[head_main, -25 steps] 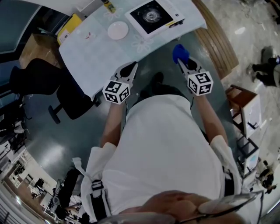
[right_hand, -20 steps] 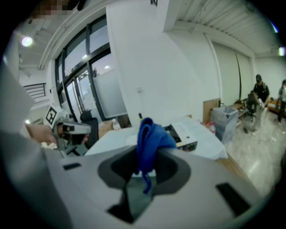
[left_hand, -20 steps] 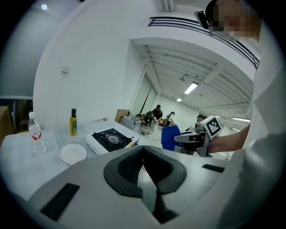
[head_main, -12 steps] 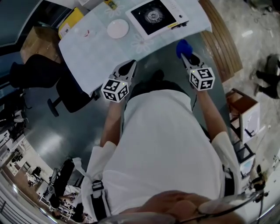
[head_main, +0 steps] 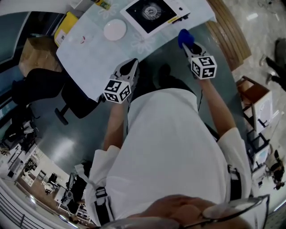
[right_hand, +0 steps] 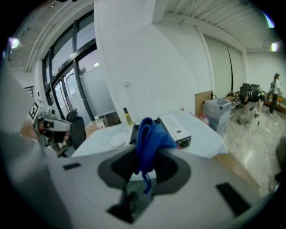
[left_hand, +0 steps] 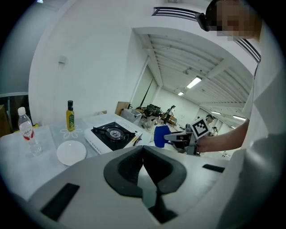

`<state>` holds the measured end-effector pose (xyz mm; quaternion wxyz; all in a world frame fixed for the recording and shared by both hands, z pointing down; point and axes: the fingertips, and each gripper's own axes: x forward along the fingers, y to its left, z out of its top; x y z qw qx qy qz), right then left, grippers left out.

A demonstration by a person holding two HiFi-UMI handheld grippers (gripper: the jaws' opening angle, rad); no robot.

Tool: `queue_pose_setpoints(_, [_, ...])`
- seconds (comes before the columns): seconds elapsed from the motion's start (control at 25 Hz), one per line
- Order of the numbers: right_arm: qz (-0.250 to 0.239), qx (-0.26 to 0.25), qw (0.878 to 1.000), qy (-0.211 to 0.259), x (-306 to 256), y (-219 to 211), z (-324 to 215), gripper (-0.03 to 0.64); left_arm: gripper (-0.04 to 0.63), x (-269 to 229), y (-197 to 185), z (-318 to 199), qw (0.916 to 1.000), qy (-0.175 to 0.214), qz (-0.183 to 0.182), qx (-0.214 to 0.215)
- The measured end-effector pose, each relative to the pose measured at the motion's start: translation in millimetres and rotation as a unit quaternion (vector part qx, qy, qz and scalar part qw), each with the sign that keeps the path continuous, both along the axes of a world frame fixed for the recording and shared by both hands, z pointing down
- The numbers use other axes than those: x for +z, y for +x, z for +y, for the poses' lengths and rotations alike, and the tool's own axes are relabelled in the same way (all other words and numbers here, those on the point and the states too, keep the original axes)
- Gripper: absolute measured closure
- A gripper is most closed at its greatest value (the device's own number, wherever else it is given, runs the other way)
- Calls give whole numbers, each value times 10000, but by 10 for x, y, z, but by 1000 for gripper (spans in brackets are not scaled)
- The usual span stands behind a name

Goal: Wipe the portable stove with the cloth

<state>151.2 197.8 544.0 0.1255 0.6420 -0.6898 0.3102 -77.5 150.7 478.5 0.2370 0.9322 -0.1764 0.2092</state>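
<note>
Plate (head_main: 115, 30) just L of stove (head_main: 154, 12)

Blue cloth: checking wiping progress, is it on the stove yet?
No, the blue cloth sits clamped in the right gripper over the floor, apart from the stove.

portable stove (head_main: 154, 14) partly beyond top edge

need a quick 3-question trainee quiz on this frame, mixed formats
1. True or false: the left tongs hold the blue cloth.
2. What sits on the table beside the portable stove? A) white plate B) kettle C) pan
3. Is the cloth touching the stove?
Key: 1 false, the right tongs grip it; 2 A; 3 no, it is held short of the table.
</note>
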Motion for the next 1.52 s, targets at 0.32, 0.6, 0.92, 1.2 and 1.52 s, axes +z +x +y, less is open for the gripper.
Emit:
queue_pose_setpoints(0.32, [188, 458, 9982, -323, 458, 160, -244, 509, 563, 157, 193, -277, 9974, -128, -71, 706])
queue_pose_setpoints(0.6, [405, 582, 9955, -625, 903, 238, -450, 509, 563, 317, 276, -442, 9941, -207, -167, 1050])
queue_pose_setpoints(0.92, [649, 734, 9914, -864, 1364, 408, -687, 509, 563, 438, 268, -484, 9918, -336, -275, 1199])
queue_pose_setpoints(1.2, [789, 759, 9895, -945, 1529, 477, -764, 509, 563, 564, 215, -390, 9896, -506, -413, 1281])
queue_pose_setpoints(1.52, [905, 554, 9890, -1028, 1642, 326, -936, 509, 563, 606, 229, -287, 9880, -554, -427, 1374])
